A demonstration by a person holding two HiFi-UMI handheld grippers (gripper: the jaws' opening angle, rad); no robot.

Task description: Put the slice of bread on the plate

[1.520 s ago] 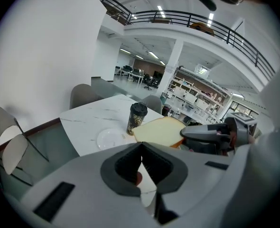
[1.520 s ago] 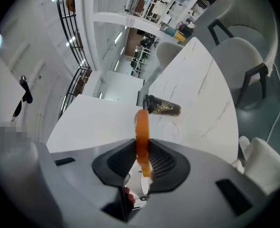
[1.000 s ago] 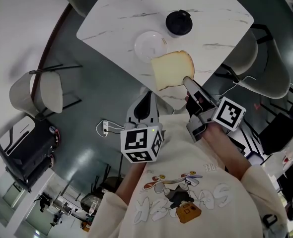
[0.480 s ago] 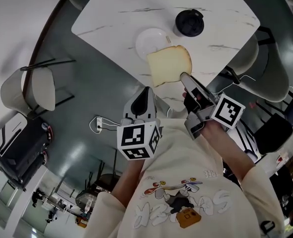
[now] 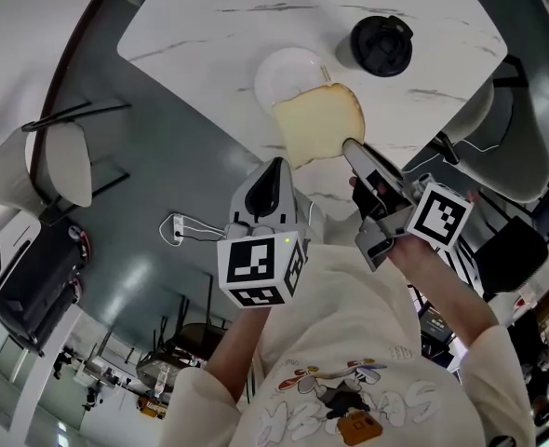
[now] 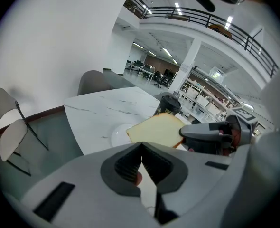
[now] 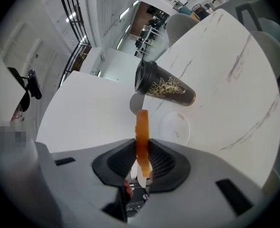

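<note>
In the head view a pale slice of bread (image 5: 319,122) hangs flat over the white table's near edge, its far corner overlapping a small white plate (image 5: 291,73). My right gripper (image 5: 354,149) is shut on the slice's near edge. The right gripper view shows the bread (image 7: 142,127) edge-on between the pads of the right gripper (image 7: 141,148), above the plate (image 7: 175,127). My left gripper (image 5: 274,166) hovers below the table edge, left of the bread, shut and holding nothing. From the left gripper (image 6: 141,146), the bread (image 6: 156,128) lies ahead, beside the plate (image 6: 118,136) and the right gripper (image 6: 211,136).
A black lidded cup (image 5: 381,45) stands on the marbled white table (image 5: 209,26), right of the plate; the right gripper view shows the cup (image 7: 166,90) too. Grey chairs stand at the left (image 5: 33,170) and the right (image 5: 512,147) of the table. A cable lies on the floor (image 5: 186,231).
Both grippers have sunk toward the table. The bread in the right gripper has come closer to the plate and now overlaps its edge in the head view.
</note>
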